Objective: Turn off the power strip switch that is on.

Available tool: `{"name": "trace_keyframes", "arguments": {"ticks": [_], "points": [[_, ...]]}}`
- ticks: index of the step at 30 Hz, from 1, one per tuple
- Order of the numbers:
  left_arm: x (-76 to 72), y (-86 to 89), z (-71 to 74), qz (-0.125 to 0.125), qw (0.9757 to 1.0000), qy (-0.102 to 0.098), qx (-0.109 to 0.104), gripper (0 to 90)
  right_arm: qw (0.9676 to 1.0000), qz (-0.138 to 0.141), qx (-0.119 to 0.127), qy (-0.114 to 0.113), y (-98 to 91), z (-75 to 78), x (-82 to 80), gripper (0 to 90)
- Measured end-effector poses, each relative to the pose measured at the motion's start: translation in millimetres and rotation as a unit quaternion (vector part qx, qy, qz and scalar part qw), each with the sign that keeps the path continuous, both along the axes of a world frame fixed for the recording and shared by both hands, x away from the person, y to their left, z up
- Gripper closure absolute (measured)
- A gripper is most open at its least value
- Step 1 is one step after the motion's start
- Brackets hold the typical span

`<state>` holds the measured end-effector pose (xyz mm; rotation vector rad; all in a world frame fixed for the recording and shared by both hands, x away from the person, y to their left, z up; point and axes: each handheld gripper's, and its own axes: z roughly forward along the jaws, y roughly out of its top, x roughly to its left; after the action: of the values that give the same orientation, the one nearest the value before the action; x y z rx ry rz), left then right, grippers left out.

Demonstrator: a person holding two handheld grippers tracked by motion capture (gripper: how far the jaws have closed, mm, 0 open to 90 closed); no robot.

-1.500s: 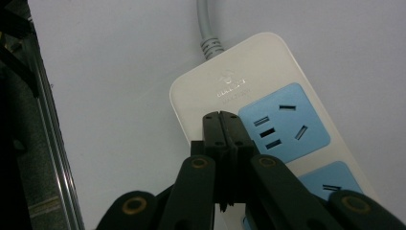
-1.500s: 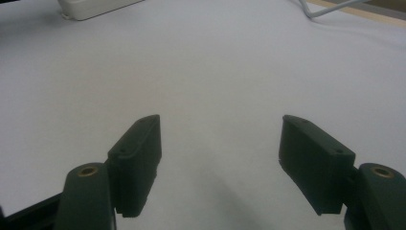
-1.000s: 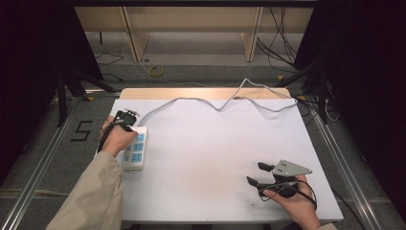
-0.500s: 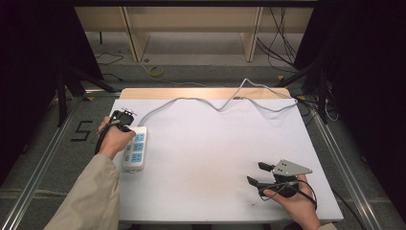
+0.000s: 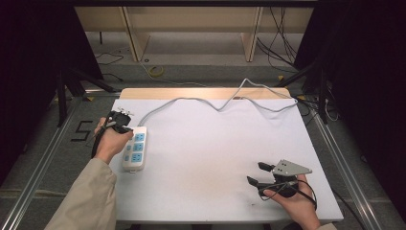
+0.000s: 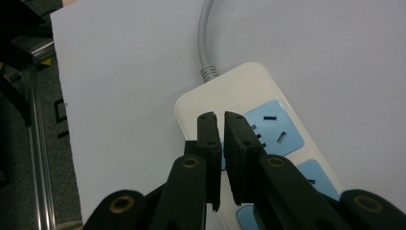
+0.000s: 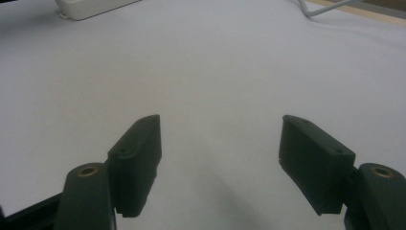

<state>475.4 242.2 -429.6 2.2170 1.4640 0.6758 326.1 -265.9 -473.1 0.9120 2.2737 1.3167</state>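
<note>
A white power strip with blue sockets lies at the table's left side; its grey cable runs off toward the far edge. My left gripper hovers at the strip's far, cable end. In the left gripper view its jaws hang just above the strip by the first blue socket. They have just been opening and stand a narrow slit apart with nothing between them. My right gripper rests low at the near right, open over bare white tabletop.
The white table ends at a wooden strip along its far edge. Metal rails run down both sides on the floor. The strip's near end and cable show far off in the right gripper view.
My left hand and gripper have shifted slightly to the left, off the strip's far end. The right hand has not moved.
</note>
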Motion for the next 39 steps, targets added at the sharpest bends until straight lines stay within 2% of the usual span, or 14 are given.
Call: {"name": "trace_keyframes", "arguments": {"ticks": [4,7,10,12,14,18,20,24,30,33,39], "points": [[-2.3,-2.4,3.3,-0.005,0.9998,-0.010,-0.019,80.1,1.0000,-0.001,0.000,0.000,-0.2,0.1,-0.2,32.1],[-4.8,-4.2,5.8,-0.012,0.9989,-0.018,-0.042,74.8,1.0000,-0.001,0.000,0.001,-0.4,0.0,0.0,32.1],[-8.2,-6.0,9.0,-0.017,0.9975,-0.035,-0.059,66.8,1.0000,-0.001,-0.001,0.001,-0.2,-0.1,0.0,32.1],[-9.7,-6.5,10.5,-0.013,0.9973,-0.046,-0.056,57.0,1.0000,0.000,-0.002,0.001,-0.2,-0.2,0.0,32.1],[-11.0,-6.2,11.5,-0.013,0.9972,-0.049,-0.055,50.9,1.0000,0.000,-0.001,0.002,-0.2,-0.2,0.0,32.1],[-13.4,-7.1,12.1,-0.010,0.9967,-0.042,-0.069,38.8,1.0000,0.000,-0.001,0.002,-0.2,-0.1,-0.1,32.2],[-14.9,-8.5,12.7,-0.022,0.9960,-0.041,-0.076,36.5,1.0000,-0.001,-0.001,0.002,-0.2,-0.1,0.0,32.1],[-17.9,-13.1,15.6,-0.048,0.9929,-0.046,-0.099,34.1,1.0000,0.000,-0.002,0.001,-0.1,-0.2,0.1,32.1],[-23.9,-21.7,18.8,-0.077,0.9893,-0.050,-0.114,32.0,1.0000,-0.001,-0.001,0.001,-0.3,-0.1,-0.1,32.1],[-29.4,-27.2,22.2,-0.091,0.9859,-0.056,-0.129,31.8,1.0000,-0.001,0.000,0.000,-0.2,-0.1,-0.1,32.1],[-43.5,-37.5,29.1,-0.133,0.9787,-0.077,-0.136,30.2,1.0000,-0.001,0.000,0.000,-0.2,0.0,-0.2,32.0]]}}
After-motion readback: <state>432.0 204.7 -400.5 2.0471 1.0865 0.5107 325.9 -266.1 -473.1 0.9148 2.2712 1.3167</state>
